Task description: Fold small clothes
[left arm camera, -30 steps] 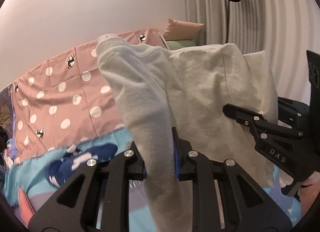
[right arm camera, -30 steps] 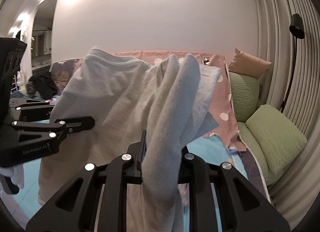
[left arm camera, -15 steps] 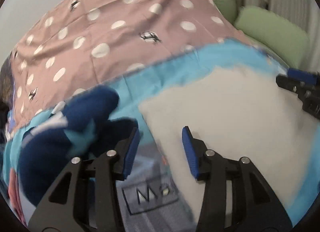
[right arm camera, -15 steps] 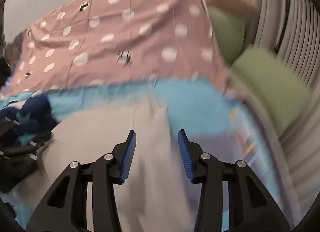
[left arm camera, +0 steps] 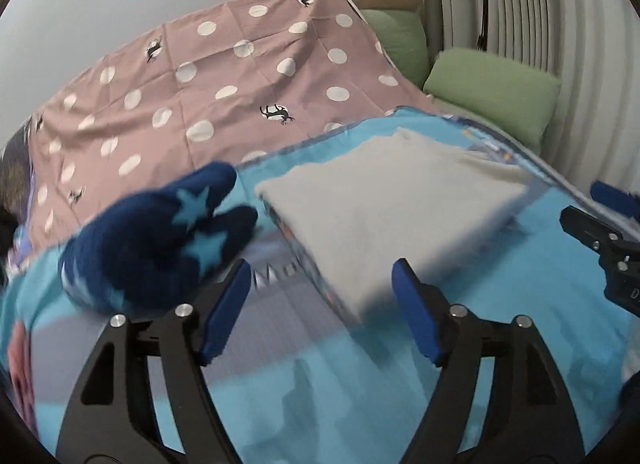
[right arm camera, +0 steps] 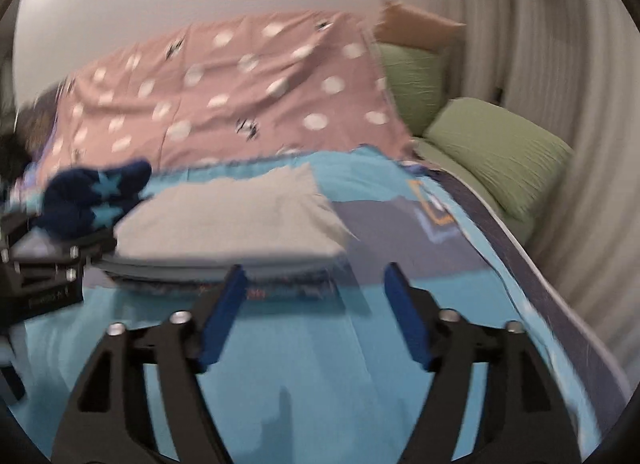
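- Cream garment [left arm camera: 384, 208], already folded into a flat rectangle, lies on the blue bedspread [left arm camera: 360, 384] just ahead of both tongs, its near edge close beyond their tips.
- Left gripper [left arm camera: 324, 312]: jaws spread wide, blue pads holding nothing; the garment's near corner sits just past the gap between them, not touching as far as the blur allows.
- Right gripper [right arm camera: 314, 310]: also gaping wide and empty; the garment's long near edge lies straight ahead and slightly to its left.
- Navy star-patterned piece [left arm camera: 160, 232] lies crumpled to the left of the left gripper's tips, beside the cream garment, and looks unfolded.
- Handling, as a judgement: both pieces look soft, light and limp, fleecy rather than slippery. They will sag and unfold if pinched mid-panel, so take hold at corners or along a hem, one tong at each end.
- Cream piece seems finished; the navy one probably comes next.
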The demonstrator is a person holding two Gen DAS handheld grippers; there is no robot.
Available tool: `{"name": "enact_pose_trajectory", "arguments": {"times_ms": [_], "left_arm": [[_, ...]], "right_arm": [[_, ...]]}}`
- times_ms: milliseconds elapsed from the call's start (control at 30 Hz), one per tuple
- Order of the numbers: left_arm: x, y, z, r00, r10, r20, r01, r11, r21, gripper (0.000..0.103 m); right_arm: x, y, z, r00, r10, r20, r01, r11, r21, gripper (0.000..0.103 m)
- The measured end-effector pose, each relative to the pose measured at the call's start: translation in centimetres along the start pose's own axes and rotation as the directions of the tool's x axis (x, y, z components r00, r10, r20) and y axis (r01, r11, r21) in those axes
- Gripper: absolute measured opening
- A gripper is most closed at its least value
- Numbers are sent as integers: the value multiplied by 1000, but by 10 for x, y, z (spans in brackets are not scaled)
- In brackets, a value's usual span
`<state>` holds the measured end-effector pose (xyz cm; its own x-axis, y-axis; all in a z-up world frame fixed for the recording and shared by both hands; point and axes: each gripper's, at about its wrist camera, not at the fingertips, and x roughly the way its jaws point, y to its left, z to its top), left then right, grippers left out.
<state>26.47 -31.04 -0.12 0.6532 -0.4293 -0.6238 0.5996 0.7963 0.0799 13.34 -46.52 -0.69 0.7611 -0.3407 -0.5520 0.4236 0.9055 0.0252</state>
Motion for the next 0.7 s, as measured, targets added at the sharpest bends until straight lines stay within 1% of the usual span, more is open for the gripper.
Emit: {"name": "enact_pose_trajectory", "arguments": {"times_ms": [133,167,267,400,467,533,600,700], "left_arm": [[-52,-7,-19,998,-13,55,16,999,-51,86],[-64,-9,-22,997,-17,70,21,998,-58,90],[-106,-21,-31,989,-3,149,12,998,-63,97],[-147,-34,-45,981,-10,193,25,997,-75,100],[-171,-39,-57,977,-11,212,31,995,-95,101],[-189,-41,-68,974,10,225,14,994,-106,101],[-208,-44,-83,968,47,245,-22,994,-106,101],[-227,-48,-107,956,62,287,-40,996,-81,101]], "right_arm": [[-43,-11,-16,1000,12,11,-13,996,85,75],[-51,-12,-19,1000,14,17,-16,996,93,75],[-83,-6,-28,998,27,57,-33,993,117,75],[-125,11,-41,995,44,93,-52,995,87,76],[-146,16,-49,993,58,105,-67,994,90,81],[-163,19,-56,991,66,114,-77,993,94,84],[-178,21,-64,989,50,137,-63,994,90,85],[-193,27,-78,987,11,163,-23,997,67,89]]}}
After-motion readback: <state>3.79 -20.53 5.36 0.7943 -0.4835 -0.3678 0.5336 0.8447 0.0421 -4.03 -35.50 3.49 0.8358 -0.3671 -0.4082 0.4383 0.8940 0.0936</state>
